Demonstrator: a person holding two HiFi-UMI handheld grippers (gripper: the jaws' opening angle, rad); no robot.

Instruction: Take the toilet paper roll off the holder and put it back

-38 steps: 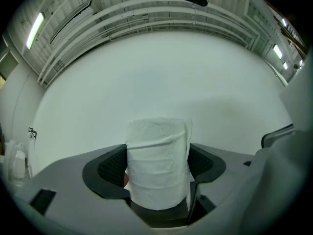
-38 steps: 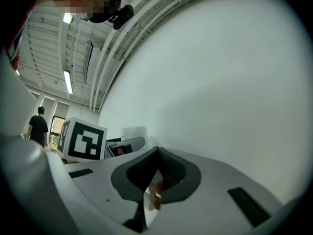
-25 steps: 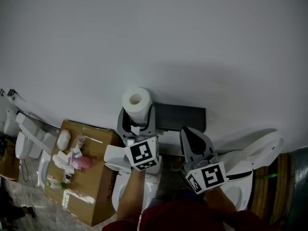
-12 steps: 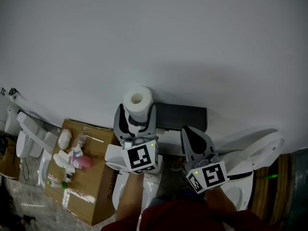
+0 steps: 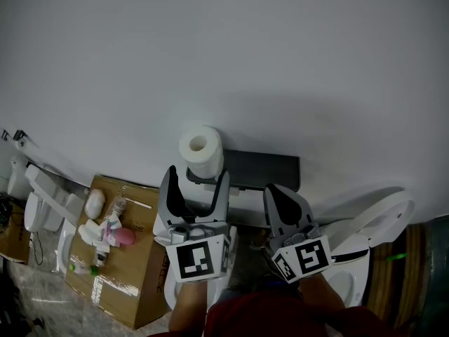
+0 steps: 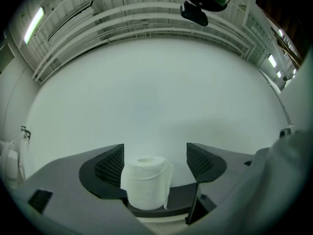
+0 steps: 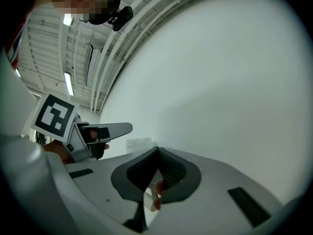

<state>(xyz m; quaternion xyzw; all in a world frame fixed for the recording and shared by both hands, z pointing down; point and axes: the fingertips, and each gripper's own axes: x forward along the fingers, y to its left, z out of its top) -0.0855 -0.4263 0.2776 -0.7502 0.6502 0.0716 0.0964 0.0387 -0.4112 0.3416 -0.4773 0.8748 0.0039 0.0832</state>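
The toilet paper roll [image 5: 201, 152] is standing upright on the left end of the dark holder [image 5: 263, 168] on the wall, with its hole facing up. Far to the left, a cardboard box [image 5: 137, 279] is sitting on the floor with small things on it, and it is playing no part in this job. Next comes the left gripper [image 5: 195, 181], which is pointing at the roll with its jaws wide apart. In the left gripper view the roll [image 6: 144, 182] is showing right in the gap between the jaws of the left gripper [image 6: 155, 161], just past their tips, and they do not seem to be touching it. To the right, the right gripper [image 5: 272, 192] is waiting near the holder's right side with its jaws pressed together, and it is holding nothing that I can make out. Farthest right, a white toilet seat [image 5: 375, 220] is standing open. I think the roll is sitting in its place and the left gripper is lined up to grab it. The next move is likely calling for a small push forward so the jaws go around the roll, then a soft squeeze so the paper is not getting squashed, then a straight lift up off the holder.
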